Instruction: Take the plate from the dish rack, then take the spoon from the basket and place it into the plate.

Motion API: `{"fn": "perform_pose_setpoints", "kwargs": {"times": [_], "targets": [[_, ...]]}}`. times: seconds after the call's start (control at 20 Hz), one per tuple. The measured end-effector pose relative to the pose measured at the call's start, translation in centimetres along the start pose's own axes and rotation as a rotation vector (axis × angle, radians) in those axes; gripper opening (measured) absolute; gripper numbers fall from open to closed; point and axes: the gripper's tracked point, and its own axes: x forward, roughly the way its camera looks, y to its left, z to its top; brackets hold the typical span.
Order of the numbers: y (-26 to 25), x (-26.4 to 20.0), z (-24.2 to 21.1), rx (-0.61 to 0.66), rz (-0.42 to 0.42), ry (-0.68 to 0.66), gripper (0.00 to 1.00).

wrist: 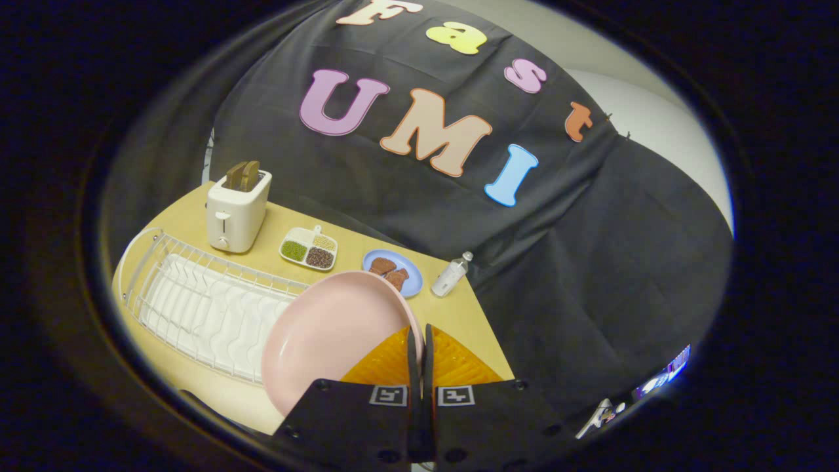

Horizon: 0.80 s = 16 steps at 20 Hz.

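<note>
- The hand-held gripper has its two fingers drawn almost together, pinching the rim of the pink plate, which hangs tilted in the air above the desk.
- The plate's hollow face opens toward the camera. Its gripped edge sits between the fingertips, and the rest of the disc spreads away to the fingers' left, overlapping the near end of the white wire dish rack.
- The rack looks empty of dishes, so the first part of the task appears done: the plate is out and carried.
- An orange ribbed surface lies directly under and just ahead of the fingers, partly hidden by them. Whether this is the basket cannot be told from here, and no spoon can be made out.
- The relation that matters next: the plate lies left of the fingers and must come down flat on open desk before the gripper can let go and seek the spoon. Bare desk shows just beyond the orange surface.
- Farther along the desk stand a toaster with bread in its slots, a divided dish of grains, a blue plate of brown pieces and a small bottle, all well beyond the fingers.
</note>
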Motion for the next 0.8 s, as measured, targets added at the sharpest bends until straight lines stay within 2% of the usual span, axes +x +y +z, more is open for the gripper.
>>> {"fn": "perform_pose_setpoints", "kwargs": {"times": [0.55, 0.8], "targets": [[-6.1, 0.2, -9.3, 0.151, 0.041, 0.104, 0.03], [-7.6, 1.1, -14.2, 0.268, 0.073, 0.164, 0.03]]}}
